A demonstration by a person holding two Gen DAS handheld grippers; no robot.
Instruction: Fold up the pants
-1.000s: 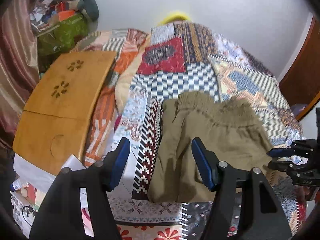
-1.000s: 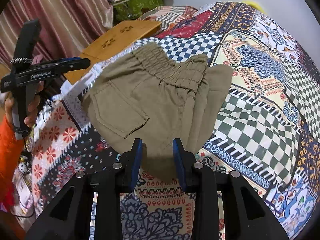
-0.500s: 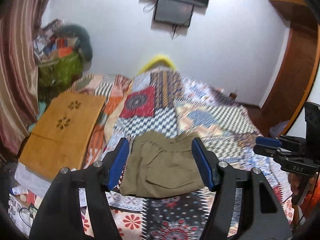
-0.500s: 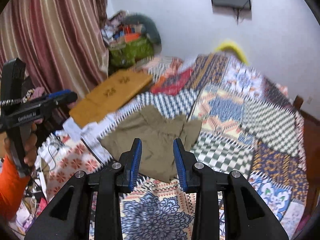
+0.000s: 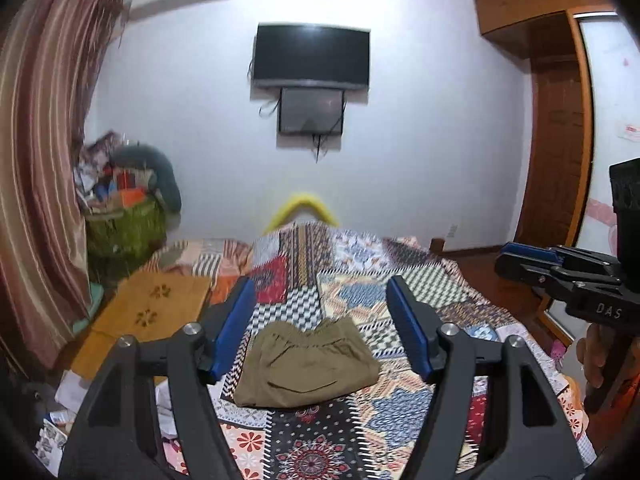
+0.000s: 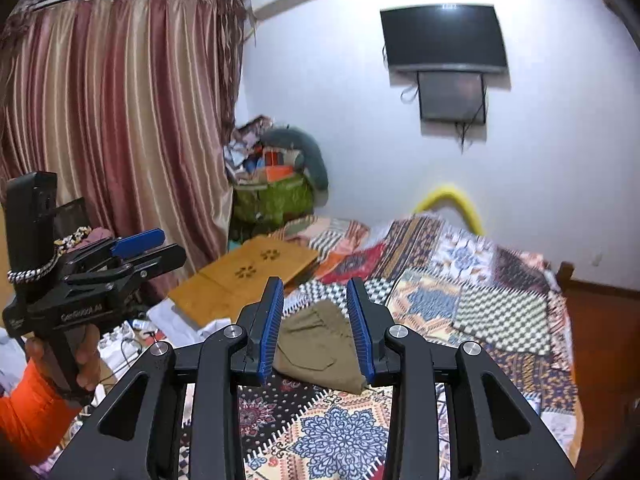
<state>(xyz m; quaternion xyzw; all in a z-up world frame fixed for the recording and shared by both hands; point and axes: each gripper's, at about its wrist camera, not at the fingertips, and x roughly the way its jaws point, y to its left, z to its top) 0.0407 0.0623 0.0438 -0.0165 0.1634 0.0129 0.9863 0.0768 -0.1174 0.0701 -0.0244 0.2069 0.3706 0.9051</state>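
The olive pants (image 5: 306, 364) lie folded into a compact rectangle on the patterned bedspread (image 5: 400, 304), waistband toward the far wall. They also show in the right wrist view (image 6: 320, 344). My left gripper (image 5: 322, 324) is open and empty, held well back from and above the pants. My right gripper (image 6: 316, 326) is open with a narrower gap, empty, also held back from them. The right gripper shows from the side at the right edge of the left wrist view (image 5: 560, 276). The left gripper shows at the left of the right wrist view (image 6: 120, 256).
A wooden lap table (image 5: 148, 312) lies on the bed's left side. A striped curtain (image 6: 112, 120) hangs at the left. A pile of bags and clothes (image 6: 276, 176) sits in the corner. A TV (image 5: 312, 58) hangs on the far wall. A wooden wardrobe (image 5: 560, 140) stands at the right.
Both grippers have pulled back and up from the pants, tilting toward the far wall. The pants stay folded on the bed and look smaller now.
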